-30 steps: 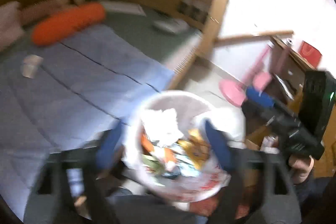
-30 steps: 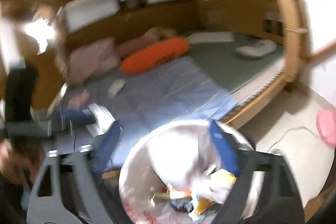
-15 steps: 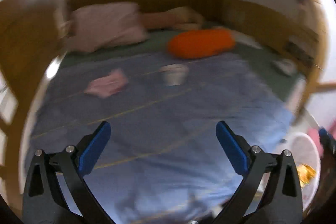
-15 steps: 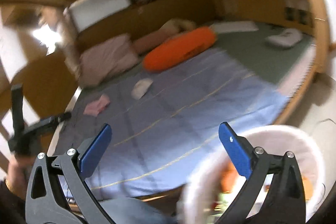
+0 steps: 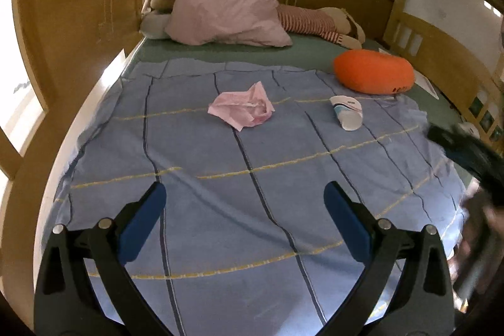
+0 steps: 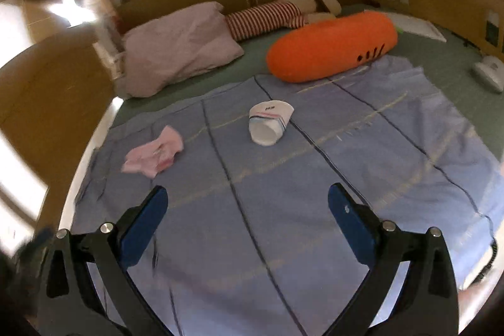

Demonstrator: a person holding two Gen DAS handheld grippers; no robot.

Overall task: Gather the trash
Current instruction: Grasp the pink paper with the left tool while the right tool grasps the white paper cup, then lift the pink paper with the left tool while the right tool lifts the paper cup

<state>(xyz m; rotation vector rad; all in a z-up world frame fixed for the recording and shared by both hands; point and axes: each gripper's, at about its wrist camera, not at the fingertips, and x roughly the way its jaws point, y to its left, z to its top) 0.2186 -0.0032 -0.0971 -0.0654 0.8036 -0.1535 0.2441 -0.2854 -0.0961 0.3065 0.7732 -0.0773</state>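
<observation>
A crumpled pink wrapper (image 5: 242, 110) lies on the blue bedspread (image 5: 220, 210), and a white paper cup (image 5: 346, 113) lies on its side to the right of it. Both also show in the right wrist view: the wrapper (image 6: 154, 155) at the left, the cup (image 6: 270, 122) near the middle. My left gripper (image 5: 244, 224) is open and empty above the near part of the bed. My right gripper (image 6: 247, 224) is open and empty too, and shows blurred at the right edge of the left wrist view (image 5: 466, 159). No trash bin is in view.
An orange carrot-shaped cushion (image 6: 332, 46), a pink pillow (image 5: 225, 13) and a striped plush toy (image 5: 315, 21) lie at the head of the bed. A wooden headboard and side rails (image 5: 75, 30) enclose the bed. A white object (image 6: 489, 73) lies on the green sheet at the right.
Both grippers have swung away from the white trash bin, which has left both views, and now face the bed with the wrapper and the cup. Both stay open.
</observation>
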